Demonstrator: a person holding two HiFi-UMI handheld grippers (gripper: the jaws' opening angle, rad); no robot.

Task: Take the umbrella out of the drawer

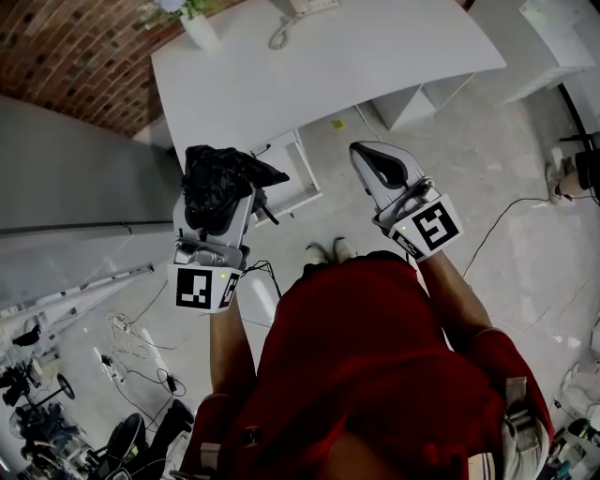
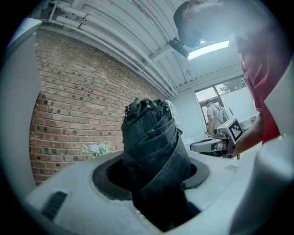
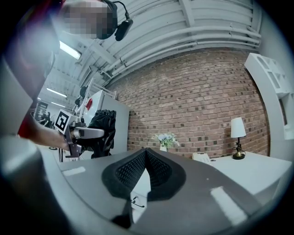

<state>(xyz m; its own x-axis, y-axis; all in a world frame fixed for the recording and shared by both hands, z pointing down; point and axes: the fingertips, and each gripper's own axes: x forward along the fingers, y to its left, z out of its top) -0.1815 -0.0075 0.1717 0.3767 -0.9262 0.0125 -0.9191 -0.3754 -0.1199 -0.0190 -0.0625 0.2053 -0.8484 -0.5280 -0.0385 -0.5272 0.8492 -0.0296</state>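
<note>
A folded black umbrella [image 1: 225, 169] stands upright in my left gripper [image 1: 218, 192], whose jaws are shut on its lower part. In the left gripper view the umbrella [image 2: 151, 147] fills the gap between the jaws and hides the pads. My right gripper [image 1: 375, 164] is held level beside it, about a hand's width to the right, with its jaws together and nothing between them. In the right gripper view the black ribbed pads [image 3: 133, 169] meet at the tips, and the umbrella [image 3: 102, 128] shows at the left in the left gripper [image 3: 87, 133].
A white desk [image 1: 328, 56] stands ahead against a brick wall [image 3: 193, 92], with a phone [image 3: 201, 157], a lamp [image 3: 237, 128] and a flower vase [image 1: 199, 26] on it. A white drawer unit [image 1: 292, 178] sits under it. Cables [image 1: 131, 347] and stands lie at the left.
</note>
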